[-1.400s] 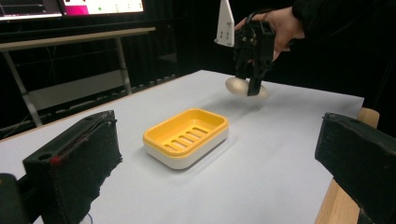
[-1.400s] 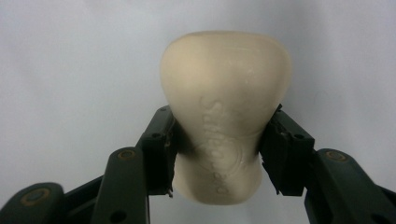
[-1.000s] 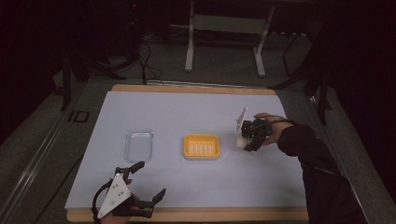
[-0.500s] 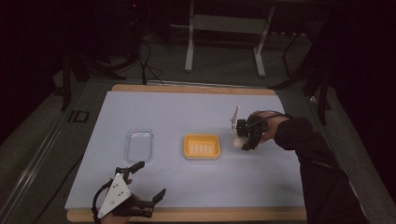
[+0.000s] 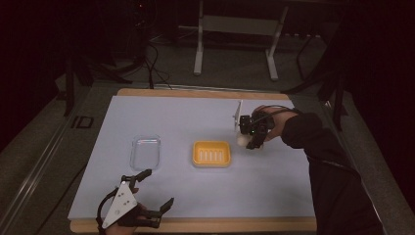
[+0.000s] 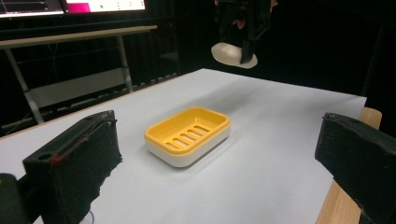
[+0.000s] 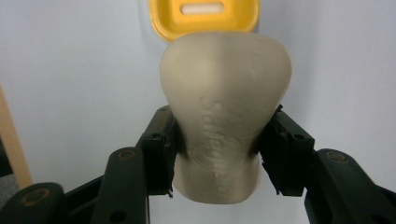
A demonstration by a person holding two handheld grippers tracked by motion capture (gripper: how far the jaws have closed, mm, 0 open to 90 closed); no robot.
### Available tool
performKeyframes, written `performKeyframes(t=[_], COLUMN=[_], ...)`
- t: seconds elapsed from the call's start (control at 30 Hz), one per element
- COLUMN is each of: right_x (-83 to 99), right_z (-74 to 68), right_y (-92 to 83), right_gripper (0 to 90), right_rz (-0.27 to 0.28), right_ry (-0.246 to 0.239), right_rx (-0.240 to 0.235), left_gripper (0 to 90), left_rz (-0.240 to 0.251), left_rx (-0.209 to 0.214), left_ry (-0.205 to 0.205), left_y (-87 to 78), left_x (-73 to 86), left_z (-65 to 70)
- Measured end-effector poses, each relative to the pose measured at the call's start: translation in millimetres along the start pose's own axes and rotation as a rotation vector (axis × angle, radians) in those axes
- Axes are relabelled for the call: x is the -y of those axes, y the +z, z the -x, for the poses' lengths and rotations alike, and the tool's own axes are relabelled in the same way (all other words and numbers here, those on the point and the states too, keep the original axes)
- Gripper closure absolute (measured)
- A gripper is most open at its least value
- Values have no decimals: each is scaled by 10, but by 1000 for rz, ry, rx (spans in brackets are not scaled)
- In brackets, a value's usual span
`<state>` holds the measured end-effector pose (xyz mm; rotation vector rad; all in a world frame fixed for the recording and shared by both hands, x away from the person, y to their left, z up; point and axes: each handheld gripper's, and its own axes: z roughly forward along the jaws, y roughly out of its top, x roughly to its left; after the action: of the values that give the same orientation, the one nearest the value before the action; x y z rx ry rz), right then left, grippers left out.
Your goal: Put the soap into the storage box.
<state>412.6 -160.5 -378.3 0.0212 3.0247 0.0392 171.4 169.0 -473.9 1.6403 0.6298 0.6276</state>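
A cream bar of soap point(image 7: 224, 107) sits between the jaws of my right gripper point(image 7: 224, 156), which is shut on its sides. In the high view, the right gripper point(image 5: 248, 138) holds the soap point(image 5: 241, 141) in the air just right of the yellow soap dish point(image 5: 211, 153). The dish's near end point(image 7: 204, 16) lies below and ahead of the soap. My left gripper point(image 5: 157, 188) rests open at the table's front left edge, nothing between its jaws. It faces the dish point(image 6: 187, 135), and the hanging soap point(image 6: 232, 53) shows beyond.
A clear plastic lid point(image 5: 146, 152) lies left of the dish on the white sheet point(image 5: 293, 186) covering the wooden table. Desk legs and cables point(image 5: 235, 44) stand beyond the far edge. A dark sleeve point(image 5: 333, 166) reaches in at the right.
My right gripper has lifted the soap and carried it a little left, closer to the yellow dish. The left gripper has stayed where it was.
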Motion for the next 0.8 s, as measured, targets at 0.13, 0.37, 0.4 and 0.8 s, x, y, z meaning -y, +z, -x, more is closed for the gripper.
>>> performKeyframes(t=[0.13,0.37,0.4,0.8], right_x=[-90,-234,-252,-509], right_z=[3,17,12,-27], right_y=[-49,-125,-134,-193], right_gripper=[500,500,500,499], right_rz=[12,22,24,95], right_ry=[-17,-11,-14,-49], right_rx=[3,2,1,-9], left_gripper=[2,1,1,1], left_rz=[2,4,4,0], left_rx=[1,5,5,6], left_ry=[1,-2,-2,2], left_y=[-2,-2,-2,-5], left_x=[-1,-1,-1,-2], left_z=[-1,-1,-2,-7])
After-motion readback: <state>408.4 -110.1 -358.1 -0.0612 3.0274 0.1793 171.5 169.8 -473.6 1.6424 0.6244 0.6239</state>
